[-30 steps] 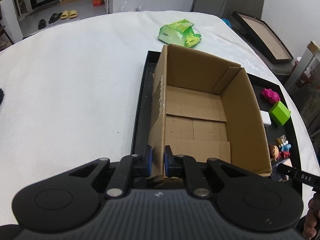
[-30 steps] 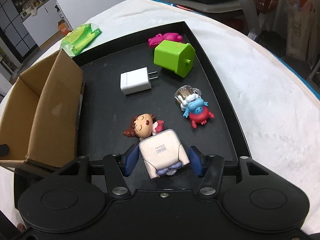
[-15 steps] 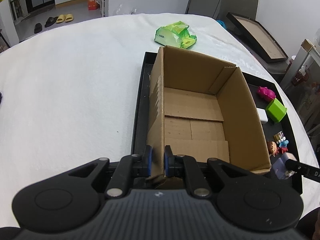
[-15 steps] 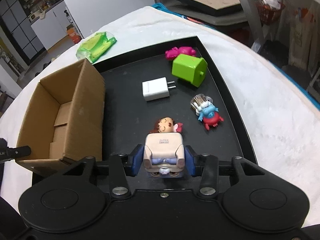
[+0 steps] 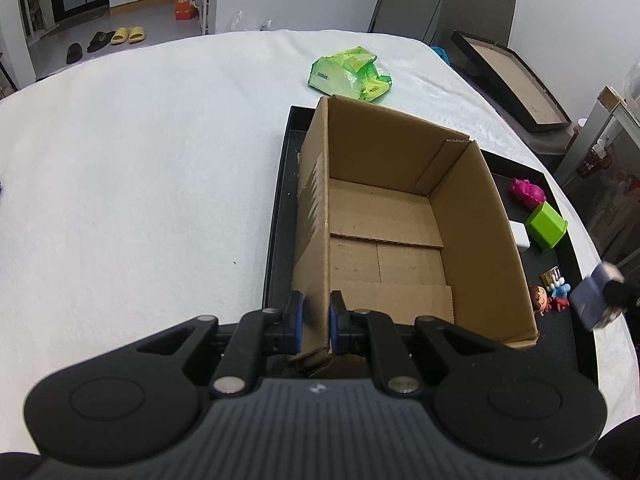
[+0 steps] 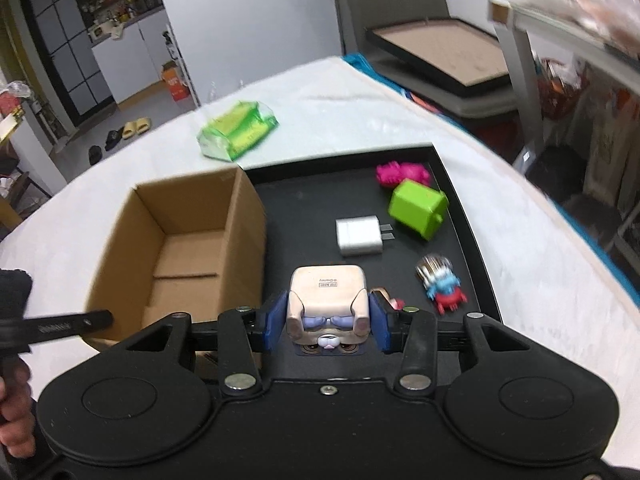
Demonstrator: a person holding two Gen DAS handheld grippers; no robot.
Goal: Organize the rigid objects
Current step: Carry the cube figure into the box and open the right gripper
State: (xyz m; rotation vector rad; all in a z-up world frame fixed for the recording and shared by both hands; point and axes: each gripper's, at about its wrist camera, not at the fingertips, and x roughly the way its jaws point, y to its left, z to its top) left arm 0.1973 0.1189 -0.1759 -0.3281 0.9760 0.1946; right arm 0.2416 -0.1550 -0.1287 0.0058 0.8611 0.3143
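Left gripper (image 5: pixel 314 322) is pinched tight on the near wall of the corrugated cardboard box (image 5: pixel 400 240), open-topped and bare inside. Right gripper (image 6: pixel 326 322) clamps a smooth, rounded beige cube toy (image 6: pixel 328 300), lifted above the matte black tray (image 6: pixel 304 216) beside the box. Beyond the box, a crinkly green packet (image 5: pixel 350 74) lies on the white fleecy tablecloth (image 5: pixel 140 180).

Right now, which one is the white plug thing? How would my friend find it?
Look at the black tray on the white table, beside the cardboard box. Near the middle of the tray lies the white charger, just left of the green block. It is the only plain white piece, a flat little block with two metal prongs sticking out; everything around it is a colourful toy.
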